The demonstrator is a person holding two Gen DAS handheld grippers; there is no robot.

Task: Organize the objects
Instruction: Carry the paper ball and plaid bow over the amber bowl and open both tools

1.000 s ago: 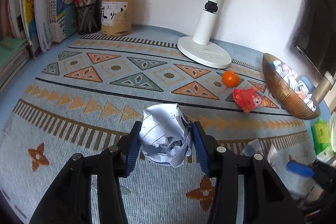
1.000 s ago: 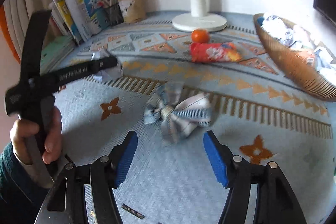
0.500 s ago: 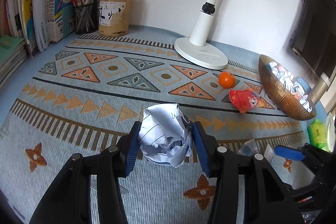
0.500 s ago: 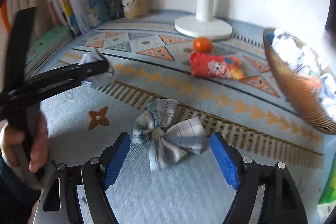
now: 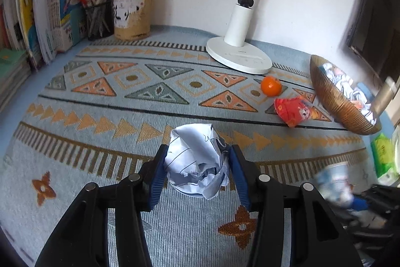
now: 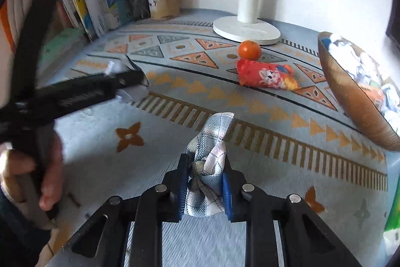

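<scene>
Two grippers, both loaded. Left gripper is clamped on a crumpled paper ball, blue pads pressing both sides, ball sitting low over the patterned mat near its front edge, about mid-width. Right gripper has its jaws closed tight on a plaid fabric bow, which is bunched up betw. the pads w/ one loop sticking out ahead; also near the mat's front edge, to the right of the paper ball.

Around them: an orange and a red snack bag lie just beside each other toward the mat's right side, between the grippers and the brown bowl. Bowl stands tilted at the right edge, already holding crumpled papers & wrappers. White lamp base sits at the back, right of centre, its pole leaning up out of view. Back-left corner: a cardboard pen cup, a black mesh pen holder touching it on the left, then upright books along the left edge, w/ flat stacked ones nearer the front.

Green packet lies off the mat's right edge. From the right wrist view, the person's hand grips the left tool's handle, blurred, blocking most of the mat's left side.
</scene>
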